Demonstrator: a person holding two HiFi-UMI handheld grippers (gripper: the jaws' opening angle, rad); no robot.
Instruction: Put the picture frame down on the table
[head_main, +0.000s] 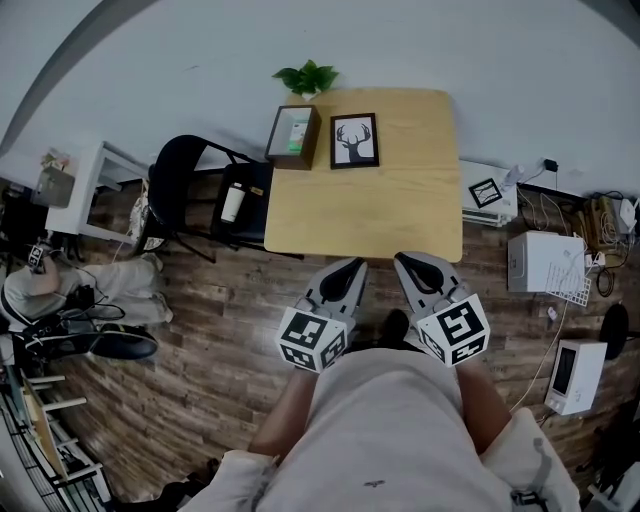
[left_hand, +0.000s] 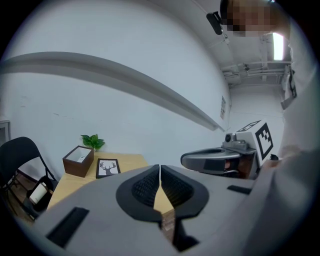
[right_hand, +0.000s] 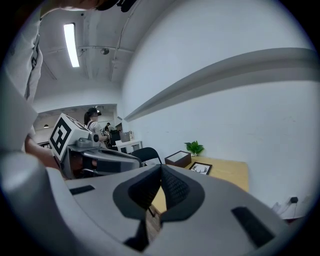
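Observation:
The picture frame (head_main: 355, 140), black-edged with a deer-head print, lies flat at the far side of the wooden table (head_main: 400, 210). It also shows small in the left gripper view as the frame (left_hand: 107, 167) and in the right gripper view as the frame (right_hand: 201, 168). My left gripper (head_main: 352, 266) and right gripper (head_main: 404, 261) hang side by side before the table's near edge, well away from the frame. Both are shut with nothing between the pads: left gripper (left_hand: 160, 168), right gripper (right_hand: 161, 167).
A brown open box (head_main: 292, 136) stands left of the frame, with a green plant (head_main: 308, 78) behind it. A black chair (head_main: 200, 195) sits at the table's left side. White appliances (head_main: 545, 262) and cables lie on the floor to the right. Wall runs behind the table.

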